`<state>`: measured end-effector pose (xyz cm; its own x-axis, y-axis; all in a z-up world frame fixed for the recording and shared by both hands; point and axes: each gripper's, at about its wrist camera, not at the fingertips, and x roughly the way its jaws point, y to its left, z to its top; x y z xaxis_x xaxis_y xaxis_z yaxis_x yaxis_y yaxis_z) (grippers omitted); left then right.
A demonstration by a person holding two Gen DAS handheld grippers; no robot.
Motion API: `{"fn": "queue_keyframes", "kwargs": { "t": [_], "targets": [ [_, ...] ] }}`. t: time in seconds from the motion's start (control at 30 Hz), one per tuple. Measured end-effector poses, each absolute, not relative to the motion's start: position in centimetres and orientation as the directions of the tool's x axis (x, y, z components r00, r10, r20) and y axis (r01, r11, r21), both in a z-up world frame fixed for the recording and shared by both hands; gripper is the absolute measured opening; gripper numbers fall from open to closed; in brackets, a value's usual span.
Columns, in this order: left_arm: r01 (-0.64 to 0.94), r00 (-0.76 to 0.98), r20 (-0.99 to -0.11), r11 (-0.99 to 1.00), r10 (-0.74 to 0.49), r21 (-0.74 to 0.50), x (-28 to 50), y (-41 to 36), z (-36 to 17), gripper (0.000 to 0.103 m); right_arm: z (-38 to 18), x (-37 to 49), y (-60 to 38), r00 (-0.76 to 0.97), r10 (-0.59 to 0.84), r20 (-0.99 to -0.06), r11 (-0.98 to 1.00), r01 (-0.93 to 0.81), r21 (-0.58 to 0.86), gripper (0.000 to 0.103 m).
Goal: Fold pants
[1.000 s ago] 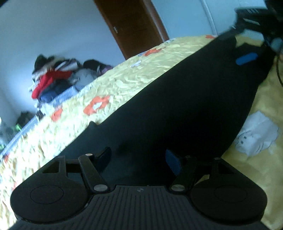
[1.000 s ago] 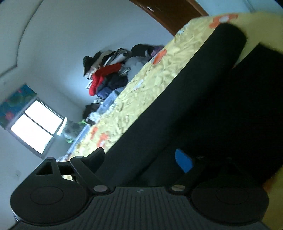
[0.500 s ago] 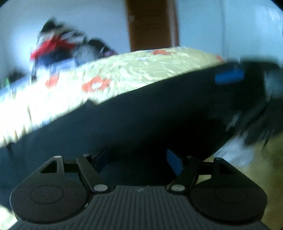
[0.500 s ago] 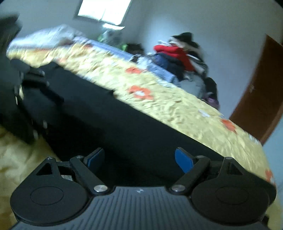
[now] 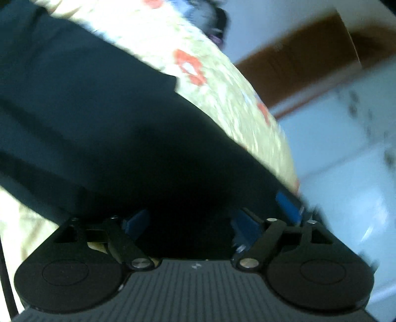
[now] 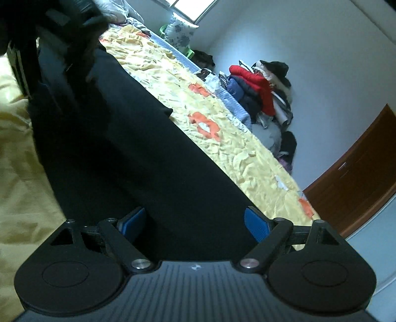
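Black pants (image 6: 148, 153) lie stretched out flat on a yellow flowered bedspread (image 6: 222, 138). My right gripper (image 6: 195, 224) hovers low over one end of them, its blue pads (image 6: 256, 226) wide apart and open, with dark cloth lying flat between them. In the blurred, rolled left wrist view my left gripper (image 5: 190, 223) is over the pants (image 5: 99, 111) too. Its jaws are opening, cloth beneath and between them, and the pads (image 5: 137, 220) do not pinch it. The left gripper's dark housing (image 6: 49, 37) shows over the far end.
A pile of clothes (image 6: 259, 84) sits by the wall beyond the bed. A brown door (image 6: 358, 173) stands at the right, and a window (image 6: 188, 7) is at the far end. The bedspread (image 5: 235, 104) drops off at the bed's edge toward the door (image 5: 297, 57).
The left view has rolled strongly and slid along the pants, and its jaws stand wider. The right view has swung round to look down the length of the pants.
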<state>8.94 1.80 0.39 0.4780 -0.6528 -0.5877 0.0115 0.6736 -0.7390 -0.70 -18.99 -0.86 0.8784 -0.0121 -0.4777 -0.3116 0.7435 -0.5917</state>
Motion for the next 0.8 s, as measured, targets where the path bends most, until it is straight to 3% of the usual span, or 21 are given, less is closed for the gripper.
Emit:
{"fn": "queue_keyframes", "kwargs": {
  "t": [0.13,0.2,0.27,0.37,0.4,0.43,0.47,0.5,0.53,0.63,0.8],
  "targets": [
    [-0.160,0.529,-0.537,0.544,-0.657,-0.824,9.1,2.5,-0.5,0.100,-1.4,-0.1,-18.3,0.896,-0.018,-0.444,0.726,-0.293,-0.622,0.082],
    [-0.209,0.549,-0.542,0.523,-0.636,-0.826,9.4,2.5,-0.4,0.102,-1.5,-0.1,-18.1,0.896,0.001,-0.444,0.728,-0.305,-0.614,0.059],
    [-0.233,0.554,-0.556,0.526,-0.620,-0.818,9.5,2.0,-0.2,0.103,-1.7,0.1,-17.8,0.893,0.016,-0.450,0.729,-0.319,-0.606,0.028],
    [-0.239,0.559,-0.573,0.546,-0.599,-0.803,9.5,1.2,0.2,0.100,-2.1,-0.2,-17.1,0.894,0.024,-0.448,0.702,-0.335,-0.629,0.011],
    [-0.229,0.562,-0.572,0.552,-0.597,-0.802,9.4,1.1,0.3,0.092,-2.1,-0.2,-17.0,0.894,0.027,-0.448,0.697,-0.338,-0.632,0.009],
    [-0.212,0.564,-0.567,0.558,-0.601,-0.802,9.2,1.0,0.2,0.067,-2.0,-0.2,-17.1,0.892,0.031,-0.451,0.700,-0.342,-0.627,0.008],
    [-0.193,0.551,-0.566,0.565,-0.614,-0.802,9.4,0.8,0.1,0.049,-1.9,-0.3,-17.2,0.888,0.036,-0.459,0.704,-0.349,-0.618,0.006],
    [-0.180,0.523,-0.574,0.577,-0.630,-0.797,9.6,0.6,0.0,0.023,-1.8,-0.3,-17.4,0.884,0.043,-0.465,0.708,-0.355,-0.610,0.006],
    [-0.174,0.507,-0.577,0.580,-0.640,-0.796,9.4,1.6,-0.3,0.014,-1.6,-0.4,-17.6,0.879,0.053,-0.474,0.714,-0.365,-0.597,0.006],
    [-0.119,0.509,-0.569,0.602,-0.646,-0.790,8.9,1.5,0.1,0.003,-0.9,-1.1,-18.2,0.854,0.097,-0.511,0.731,-0.409,-0.546,0.005],
    [-0.047,0.491,-0.566,0.629,-0.662,-0.776,7.4,2.2,0.9,0.001,-0.1,-2.8,-18.8,0.824,0.157,-0.545,0.725,-0.471,-0.503,0.004]
  ]
}}
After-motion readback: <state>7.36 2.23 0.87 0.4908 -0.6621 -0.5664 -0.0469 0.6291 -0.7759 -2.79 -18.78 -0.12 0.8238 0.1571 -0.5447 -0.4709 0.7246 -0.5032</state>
